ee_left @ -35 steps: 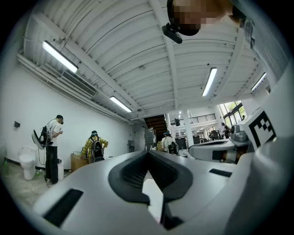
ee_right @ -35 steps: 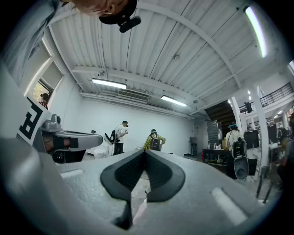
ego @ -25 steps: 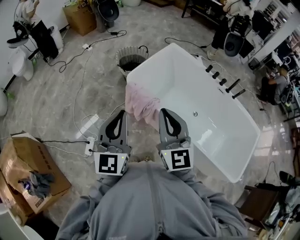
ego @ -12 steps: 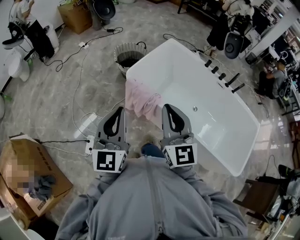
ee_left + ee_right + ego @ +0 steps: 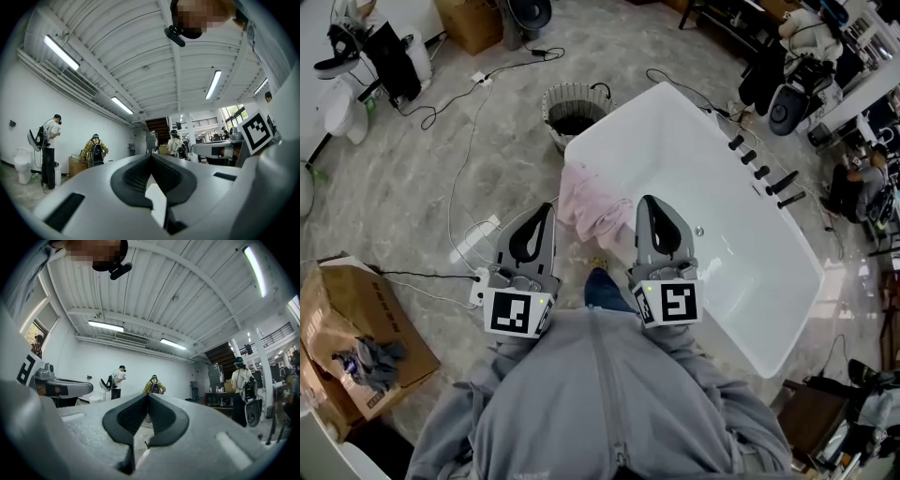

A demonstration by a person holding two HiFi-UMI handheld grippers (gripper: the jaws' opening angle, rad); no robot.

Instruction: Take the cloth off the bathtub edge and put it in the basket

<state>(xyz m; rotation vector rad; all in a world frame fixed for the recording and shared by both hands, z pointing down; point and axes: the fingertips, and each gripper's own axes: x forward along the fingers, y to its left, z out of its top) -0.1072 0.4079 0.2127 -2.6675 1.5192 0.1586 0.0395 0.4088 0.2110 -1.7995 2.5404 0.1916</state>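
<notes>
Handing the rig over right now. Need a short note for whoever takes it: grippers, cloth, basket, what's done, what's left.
Left gripper: shut, empty, held in front of the body.
Right gripper: shut, empty, beside the left, over the near side of the bathtub.
Cloth: pink, draped over the tub's near corner edge, between the two gripper tips in the head view, untouched.
Basket: on the floor just past that corner of the tub.
Done: nothing yet.
Left: open a gripper, grab the cloth, lift it off, drop it in the basket.
</notes>
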